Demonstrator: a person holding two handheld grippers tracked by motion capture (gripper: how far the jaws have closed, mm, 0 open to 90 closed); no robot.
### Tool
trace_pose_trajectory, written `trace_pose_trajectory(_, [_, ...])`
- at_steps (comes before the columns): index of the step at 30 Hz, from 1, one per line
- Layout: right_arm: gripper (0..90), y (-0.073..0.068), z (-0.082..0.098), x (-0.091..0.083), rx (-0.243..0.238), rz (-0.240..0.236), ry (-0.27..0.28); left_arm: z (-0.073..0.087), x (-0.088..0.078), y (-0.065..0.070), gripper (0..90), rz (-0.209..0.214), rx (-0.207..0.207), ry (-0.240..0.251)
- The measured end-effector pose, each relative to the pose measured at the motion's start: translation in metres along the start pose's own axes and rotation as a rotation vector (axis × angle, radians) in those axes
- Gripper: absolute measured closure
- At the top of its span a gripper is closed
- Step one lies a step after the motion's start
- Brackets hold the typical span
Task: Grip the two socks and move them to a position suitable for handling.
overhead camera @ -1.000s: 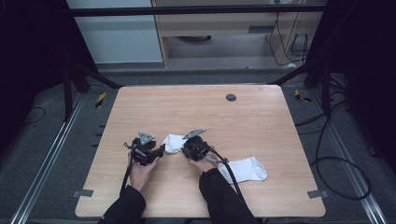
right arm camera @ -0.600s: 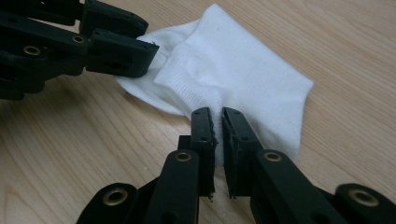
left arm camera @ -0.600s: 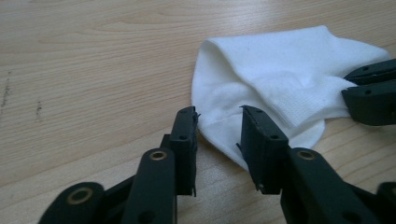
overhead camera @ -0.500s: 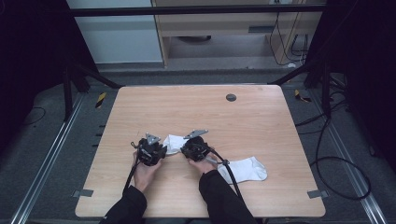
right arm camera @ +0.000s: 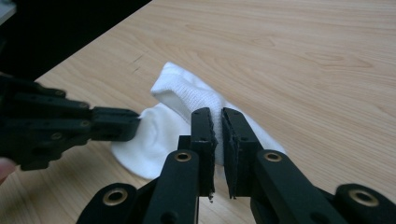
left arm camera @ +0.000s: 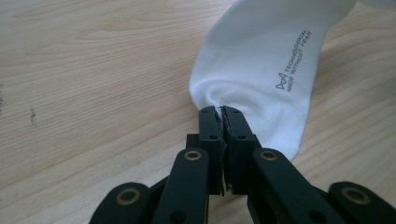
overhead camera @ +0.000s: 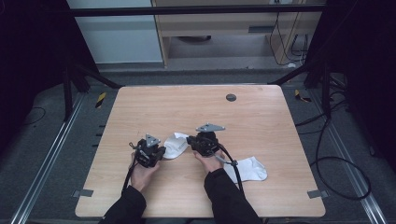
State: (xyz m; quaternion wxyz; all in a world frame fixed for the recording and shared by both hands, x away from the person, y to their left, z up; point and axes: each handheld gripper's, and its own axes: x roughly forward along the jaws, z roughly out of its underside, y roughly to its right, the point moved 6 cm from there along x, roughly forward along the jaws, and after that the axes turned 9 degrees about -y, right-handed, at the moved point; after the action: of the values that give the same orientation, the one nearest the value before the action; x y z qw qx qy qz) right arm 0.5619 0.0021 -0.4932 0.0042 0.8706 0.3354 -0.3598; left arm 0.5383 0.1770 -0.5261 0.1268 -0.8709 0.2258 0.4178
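Note:
A white sock [overhead camera: 176,145] lies on the wooden table [overhead camera: 196,107] between my two grippers. My left gripper [overhead camera: 161,151] has just been closing and now pinches the sock's [left arm camera: 261,70] near edge, with the left gripper's [left arm camera: 219,111] jaws pressed together on the fabric. My right gripper [overhead camera: 189,141] is shut on the ribbed cuff at the other end, lifting it a little. In the right gripper view the sock [right arm camera: 161,135] bunches under my right gripper [right arm camera: 217,114], and the left gripper [right arm camera: 70,128] reaches in from the left.
A second white sock [overhead camera: 248,169] lies flat on the table to the right, under the right gripper's cable [overhead camera: 233,163]. A dark round grommet [overhead camera: 230,97] sits near the table's far edge. The near table edge runs close beneath the forearms.
The left gripper's jaws closed onto the sock's edge. The right gripper moved up and slightly right, drawing the cuff with it.

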Motion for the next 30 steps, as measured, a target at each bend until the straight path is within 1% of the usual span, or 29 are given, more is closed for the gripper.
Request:
trace_pose_trajectory(1, [83.3,0.002,0.000,-0.001,0.014,0.008,-0.003,0.001,-0.002,0.001,87.1,0.005,0.011,0.001])
trace_pose_trajectory(2, [83.3,0.002,0.000,-0.001,0.014,0.008,-0.003,0.001,-0.002,0.001,87.1,0.005,0.011,0.001])
trace_pose_trajectory(3, [83.1,0.006,0.002,-0.002,0.033,0.024,-0.013,0.004,-0.006,0.002,87.1,0.011,0.030,-0.006])
trace_pose_trajectory(4, [83.1,0.006,0.002,-0.002,0.033,0.024,-0.013,0.004,-0.006,0.002,87.2,0.011,0.030,-0.006])
trace_pose_trajectory(8, [82.2,0.015,0.008,0.000,0.081,0.048,-0.032,0.012,-0.011,0.004,87.1,0.024,0.068,-0.031])
trace_pose_trajectory(10, [81.4,0.018,0.009,0.002,0.083,0.060,-0.040,0.012,-0.010,0.005,87.1,0.028,0.068,-0.037])
trace_pose_trajectory(11, [80.9,0.019,0.010,0.003,0.084,0.067,-0.045,0.013,-0.007,0.006,87.2,0.029,0.078,-0.050])
trace_pose_trajectory(12, [80.9,0.019,0.010,0.003,0.084,0.067,-0.045,0.013,-0.007,0.006,87.1,0.029,0.078,-0.050])
trace_pose_trajectory(13, [79.3,0.021,0.012,0.005,0.078,0.089,-0.053,0.013,-0.006,0.007,87.1,0.028,0.086,-0.058])
trace_pose_trajectory(14, [78.9,0.022,0.012,0.006,0.073,0.099,-0.054,0.013,-0.003,0.009,87.1,0.024,0.098,-0.069])
trace_pose_trajectory(15, [78.1,0.024,0.012,0.007,0.068,0.111,-0.057,0.013,-0.003,0.010,87.1,0.020,0.100,-0.071])
trace_pose_trajectory(16, [78.1,0.024,0.012,0.007,0.068,0.111,-0.057,0.013,-0.003,0.010,87.0,0.020,0.100,-0.071])
trace_pose_trajectory(20, [73.5,0.028,0.012,0.008,0.047,0.153,-0.047,0.014,-0.002,0.008,86.6,0.008,0.099,-0.072])
trace_pose_trajectory(21, [72.7,0.029,0.011,0.007,0.042,0.165,-0.041,0.014,-0.002,0.007,86.4,0.005,0.094,-0.070])
trace_pose_trajectory(22, [70.1,0.029,0.010,0.004,0.035,0.170,-0.026,0.014,-0.002,0.006,85.4,0.003,0.081,-0.066])
trace_pose_trajectory(23, [70.1,0.029,0.010,0.004,0.035,0.170,-0.026,0.014,-0.002,0.006,84.2,0.003,0.081,-0.066])
trace_pose_trajectory(24, [67.4,0.029,0.007,-0.001,0.026,0.172,-0.011,0.013,-0.003,0.005,81.8,-0.009,0.071,-0.057])
trace_pose_trajectory(25, [66.1,0.028,0.006,-0.003,0.023,0.169,-0.004,0.013,-0.003,0.005,78.1,-0.009,0.071,-0.057])
trace_pose_trajectory(26, [65.1,0.028,0.005,-0.006,0.015,0.168,0.000,0.012,-0.004,0.004,73.4,-0.019,0.066,-0.051])
trace_pose_trajectory(27, [63.9,0.028,0.004,-0.009,0.018,0.168,-0.001,0.012,-0.004,0.002,70.6,-0.026,0.052,-0.035])
trace_pose_trajectory(28, [62.5,0.029,0.004,-0.012,0.007,0.173,0.001,0.011,-0.005,0.001,67.9,-0.031,0.047,-0.031])
trace_pose_trajectory(30, [60.2,0.030,0.002,-0.019,0.003,0.170,0.005,0.010,-0.008,0.000,63.0,-0.039,0.034,-0.007])
